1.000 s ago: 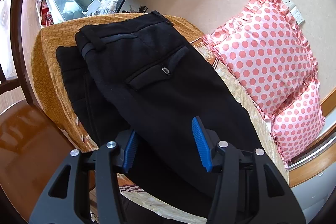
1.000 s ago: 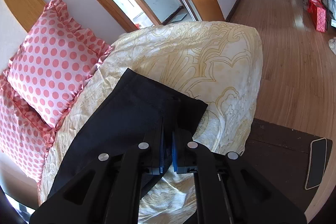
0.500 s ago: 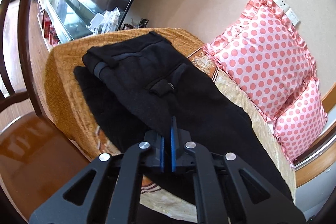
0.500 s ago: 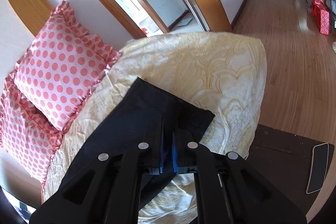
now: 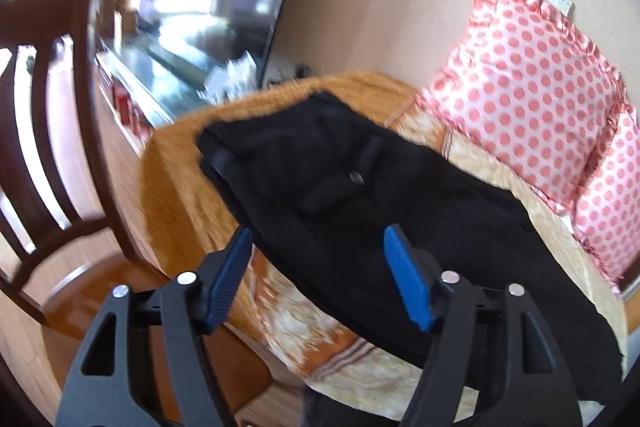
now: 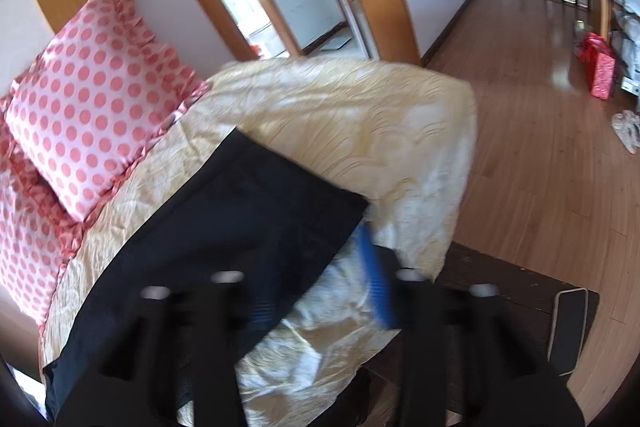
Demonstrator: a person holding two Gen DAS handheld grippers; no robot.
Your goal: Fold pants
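Black pants [image 5: 360,195] lie lengthwise on a bed's yellow patterned cover [image 5: 304,331], waistband at the far left, back pocket facing up. My left gripper [image 5: 318,267] hovers over their near edge, jaws opening, its blue pads [image 5: 408,279] clear of the cloth. In the right wrist view the pants' leg ends [image 6: 280,211] lie flat on the cover [image 6: 360,115]. My right gripper [image 6: 316,291] is blurred above the hem corner, jaws opening, and its pads [image 6: 376,279] press on nothing.
Two pink polka-dot pillows [image 5: 532,99] lean on the wall behind the bed. A dark wooden chair [image 5: 36,131] stands at the left, with a glass cabinet [image 5: 168,67] beyond. Right of the bed are a wood floor [image 6: 540,167], a phone [image 6: 568,331] on a dark table and a red bag [image 6: 600,71].
Both grippers were shut on the pants half a second ago and now stand open, with the cloth let go. The left gripper has drawn back and rolled; the waist end lies more evenly stacked.
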